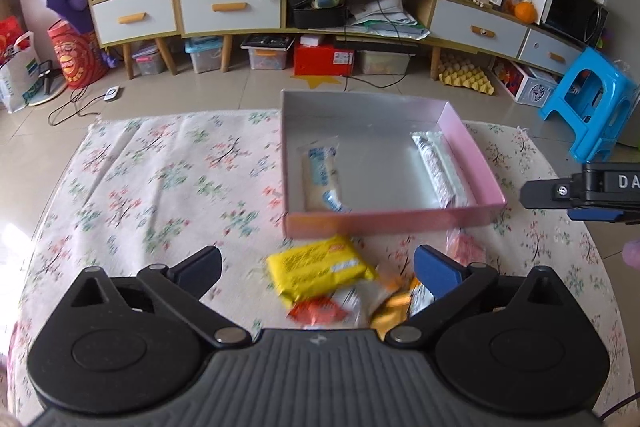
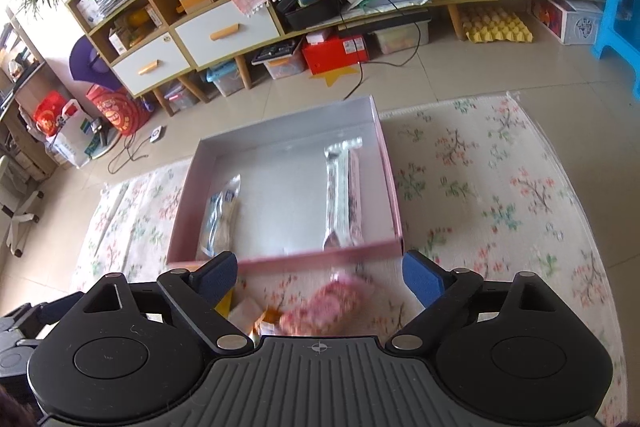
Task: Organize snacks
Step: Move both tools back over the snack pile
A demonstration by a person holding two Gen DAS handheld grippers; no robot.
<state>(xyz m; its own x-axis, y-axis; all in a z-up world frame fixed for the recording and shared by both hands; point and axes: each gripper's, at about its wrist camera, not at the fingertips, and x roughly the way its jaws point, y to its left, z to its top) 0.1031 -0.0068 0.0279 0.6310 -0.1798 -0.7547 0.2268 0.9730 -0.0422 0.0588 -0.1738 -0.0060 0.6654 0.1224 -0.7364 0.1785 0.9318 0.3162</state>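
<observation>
A pink open box (image 1: 394, 219) (image 2: 320, 259) sits on the floral cloth. Inside lie a white-blue snack packet (image 1: 322, 179) (image 2: 222, 215) at the left and a long silvery bar (image 1: 438, 167) (image 2: 344, 195) at the right. In front of the box lies a pile of snacks: a yellow packet (image 1: 318, 269), an orange-red packet (image 1: 318, 313) and a pink packet (image 1: 464, 247) (image 2: 328, 303). My left gripper (image 1: 318, 267) is open and empty above the yellow packet. My right gripper (image 2: 318, 273) is open and empty above the pink packet; it shows at the right edge of the left wrist view (image 1: 532, 193).
The table's far edge runs just behind the box. Beyond it on the floor stand a long cabinet (image 1: 228, 7) with drawers, storage bins, a red box (image 1: 324, 57) and a blue plastic stool (image 1: 592, 107).
</observation>
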